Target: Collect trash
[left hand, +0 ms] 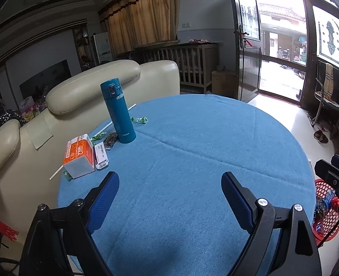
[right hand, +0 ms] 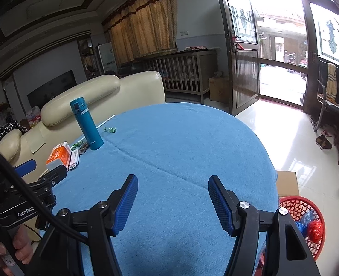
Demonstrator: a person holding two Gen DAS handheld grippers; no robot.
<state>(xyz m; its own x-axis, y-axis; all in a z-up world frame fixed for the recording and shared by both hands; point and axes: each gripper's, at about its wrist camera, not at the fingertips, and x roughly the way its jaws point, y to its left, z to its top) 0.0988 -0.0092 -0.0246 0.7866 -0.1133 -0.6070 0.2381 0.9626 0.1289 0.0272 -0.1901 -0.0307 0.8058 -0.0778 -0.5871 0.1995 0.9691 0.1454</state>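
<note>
Green wrappers point(left hand: 141, 120) lie well beyond both open tongs point(left hand: 170, 197).

Daylight pouring through the open doorway point(left hand: 282, 53), blown out to white there, glare on the floor tiles point(right hand: 291, 138), dim ceiling, soft shadow on the tablecloth point(left hand: 169, 248), fisheye bending, dark corners

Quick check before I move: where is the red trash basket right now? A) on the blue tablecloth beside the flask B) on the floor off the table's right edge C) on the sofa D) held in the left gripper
B: the red basket sits below the table rim on the floor, with wrappers already inside.
</note>
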